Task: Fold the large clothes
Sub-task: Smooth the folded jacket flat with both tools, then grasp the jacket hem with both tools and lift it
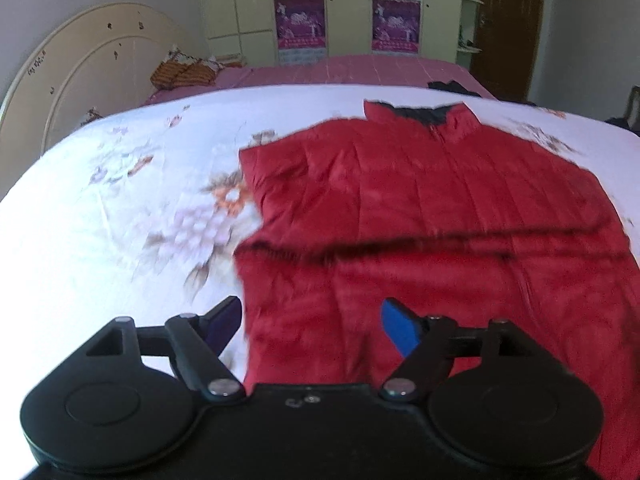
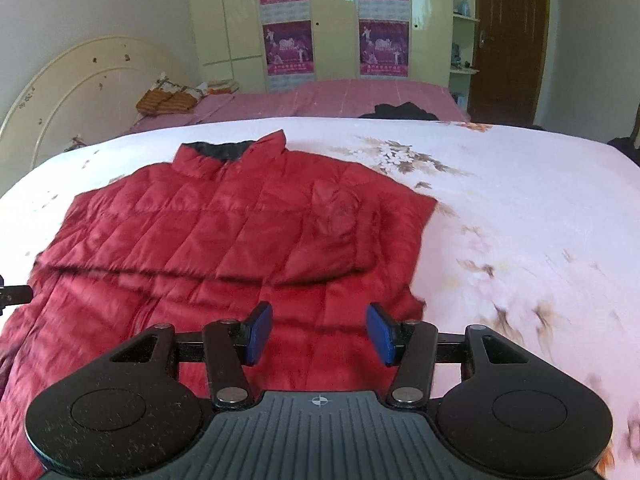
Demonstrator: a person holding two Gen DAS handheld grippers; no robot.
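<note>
Bed (image 2: 520, 184): white floral sheet, fills lower scene in both views; pink cover and cream headboard (image 2: 80, 84) beyond.

Jacket (image 2: 224, 240): red, quilted, laid flat on sheet, collar (image 2: 228, 150) at far end, hem twd the grippers. Long axis runs near-to-far, collar to hem. Sleeves look tucked in across the body; a crosswise dark crease partway up, exact layering hard to tell. L-wrist view motion-blurred.

R gripper (image 2: 318, 334): fingers apart, nothing held. Over near hem, R half of jacket; R side edge just off to the right.

L gripper (image 1: 312, 326): fingers apart, wide, nothing held. Straddles jacket's L side edge near hem; L finger (image 1: 224, 322) over bare sheet, R finger (image 1: 400, 330) over red cloth.

Key relation: jacket lies straight ahead of both pairs of fingers, hem nearest, collar farthest. Each gripper about equally near own hem corner. Likely next: pinch hem corners, carry fwd along long axis twd collar. Judgement only.
</note>
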